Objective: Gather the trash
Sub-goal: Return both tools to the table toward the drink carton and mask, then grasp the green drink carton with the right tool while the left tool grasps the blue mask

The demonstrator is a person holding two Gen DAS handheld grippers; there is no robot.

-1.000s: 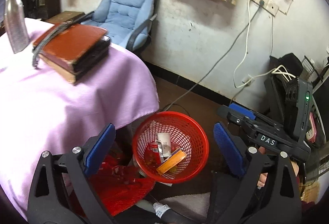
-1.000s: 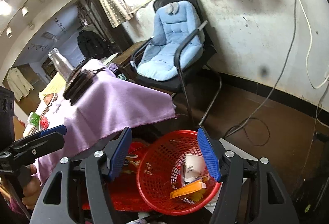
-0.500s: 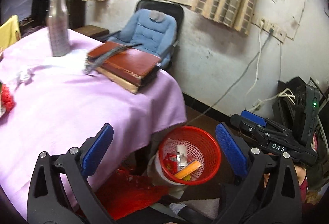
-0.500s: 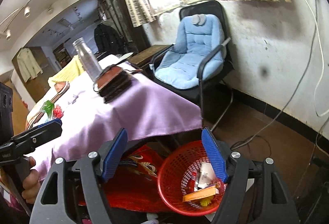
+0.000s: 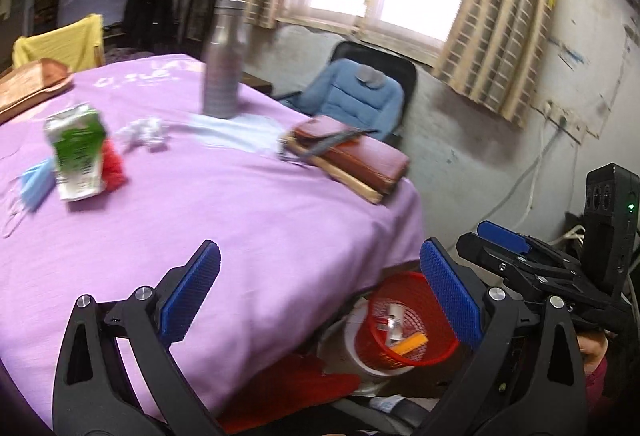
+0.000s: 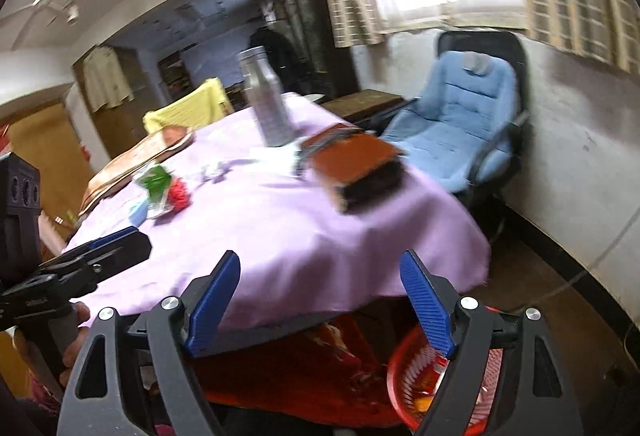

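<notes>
A: Cloth colour?
B: Tablecloth [image 5: 280, 236] plain lilac. Basket [image 5: 404, 332] red mesh w/ orange bit inside.
A: Far side?
B: Bottle [image 5: 224, 60] silver, chair [image 5: 352, 100] pale blue, curtains [image 5: 500, 16] beige check. Carton [image 5: 76, 152] green & white, left.

On my table [image 5: 280, 236] I count one steel bottle [image 5: 224, 60], one green carton [image 5: 76, 152], one crumpled paper [image 5: 144, 130], one blue mask [image 5: 36, 182] and two stacked books [image 5: 352, 160]. Below stands one red basket [image 5: 400, 320], and beyond it one blue chair [image 5: 356, 96].
</notes>
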